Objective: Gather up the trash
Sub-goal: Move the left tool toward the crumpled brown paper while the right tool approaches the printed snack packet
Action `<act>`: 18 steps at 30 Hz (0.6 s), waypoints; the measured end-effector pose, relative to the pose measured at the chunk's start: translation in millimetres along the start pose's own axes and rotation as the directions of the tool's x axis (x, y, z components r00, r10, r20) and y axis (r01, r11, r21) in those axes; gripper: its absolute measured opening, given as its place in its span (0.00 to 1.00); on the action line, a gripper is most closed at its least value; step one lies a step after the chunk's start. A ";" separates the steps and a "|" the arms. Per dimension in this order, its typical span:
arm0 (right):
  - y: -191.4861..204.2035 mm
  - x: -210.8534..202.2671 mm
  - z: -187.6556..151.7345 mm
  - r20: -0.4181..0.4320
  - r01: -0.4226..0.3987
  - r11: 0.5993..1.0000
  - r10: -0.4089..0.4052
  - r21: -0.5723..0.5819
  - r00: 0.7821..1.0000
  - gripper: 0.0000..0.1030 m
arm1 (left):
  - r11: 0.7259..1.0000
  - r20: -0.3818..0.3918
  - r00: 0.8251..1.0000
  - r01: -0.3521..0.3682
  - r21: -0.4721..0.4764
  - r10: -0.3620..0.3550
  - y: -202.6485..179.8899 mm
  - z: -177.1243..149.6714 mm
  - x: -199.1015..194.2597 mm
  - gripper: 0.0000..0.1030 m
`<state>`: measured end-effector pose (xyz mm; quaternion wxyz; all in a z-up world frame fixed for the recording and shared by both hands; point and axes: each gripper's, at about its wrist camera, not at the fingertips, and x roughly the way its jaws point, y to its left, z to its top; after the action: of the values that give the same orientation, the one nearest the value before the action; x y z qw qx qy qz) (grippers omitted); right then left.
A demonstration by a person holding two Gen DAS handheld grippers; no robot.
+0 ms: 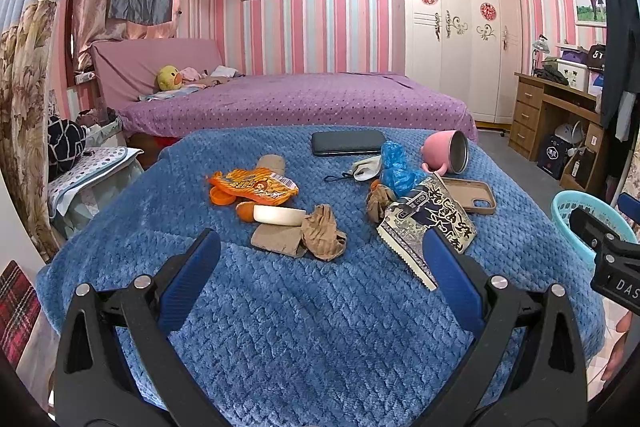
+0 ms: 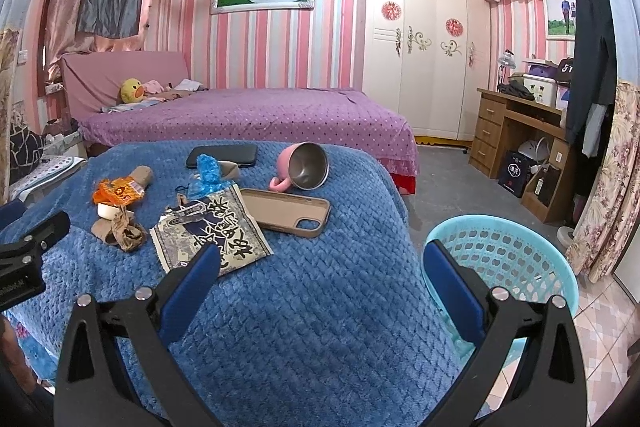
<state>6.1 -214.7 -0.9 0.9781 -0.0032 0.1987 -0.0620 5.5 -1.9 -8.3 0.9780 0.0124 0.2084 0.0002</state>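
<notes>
left tongs (image 1: 320, 251): wide open, empty, facing the litter.
right tongs (image 2: 320, 259): wide open, empty.
basket (image 2: 520, 247): beside surface (image 2: 320, 327), likely for wrapper (image 2: 210, 231).

basket (image 1: 568, 215) — edge-cropped; wrapper (image 1: 430, 223) part-hidden

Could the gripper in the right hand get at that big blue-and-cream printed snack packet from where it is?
Probably yes. The right gripper is open and holds nothing, and the flat blue-and-cream printed snack packet lies on top of the blue quilted blanket just ahead of its left finger, nothing covering it. The tan phone case sits close beside it.
</notes>
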 end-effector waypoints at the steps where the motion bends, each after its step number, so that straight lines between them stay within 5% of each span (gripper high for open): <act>1: 0.3 0.7 -0.2 -0.002 0.001 1.000 -0.001 -0.001 1.000 0.96 | 1.000 -0.001 1.000 -0.001 0.000 0.001 0.1 -0.1 0.1 0.95; 18: -8.4 14.7 7.8 -0.050 0.006 1.000 -0.005 0.028 0.999 0.96 | 1.000 -0.019 1.000 -0.014 -0.012 0.014 11.5 11.3 7.4 0.95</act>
<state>21.5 -224.9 0.9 0.9726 0.0114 0.2221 -0.0674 16.9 9.4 -0.8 0.9760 0.0078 0.2176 0.0084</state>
